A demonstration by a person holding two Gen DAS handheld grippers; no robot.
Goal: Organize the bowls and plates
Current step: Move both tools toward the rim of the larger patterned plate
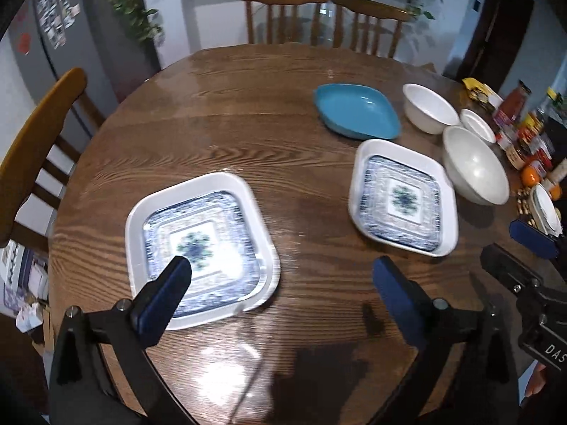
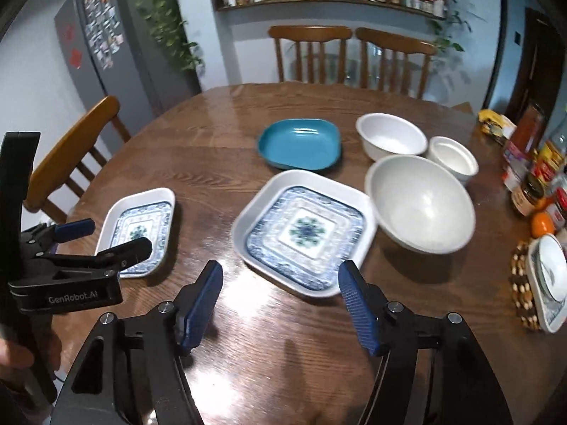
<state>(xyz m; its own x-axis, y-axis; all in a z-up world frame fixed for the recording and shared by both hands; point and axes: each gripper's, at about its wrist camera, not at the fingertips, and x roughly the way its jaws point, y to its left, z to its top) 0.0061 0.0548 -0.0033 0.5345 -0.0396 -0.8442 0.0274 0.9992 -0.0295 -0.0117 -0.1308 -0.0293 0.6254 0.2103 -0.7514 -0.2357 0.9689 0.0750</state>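
Holding both grippers open and empty above the table point(image 2: 219, 134), I have the left gripper point(image 1: 280, 276) spread wide and the right gripper point(image 2: 280, 297) at a moderate gap, nothing between the pads of either.

Risk first: the plates are smooth and glazed with low, sloped rims, so I judge a pinch on a rim could slip or tip the dish, and the patterned insert lying in each white dish could slide out if I lift it tilted. The big bowl point(image 2: 421, 202) sits just beside the right plate point(image 2: 304, 232), seemingly touching its corner, so dragging that plate could knock the bowl into the small bowls behind it. The two grippers also hang near each other, so crossing paths could make them collide.

The left plate point(image 1: 202, 248) lies just under my left gripper, partly behind its left finger. The right plate lies just ahead of my right gripper. The blue dish point(image 2: 301, 143) and white bowls point(image 2: 391, 136) sit further back, near the jars at the table's right edge.
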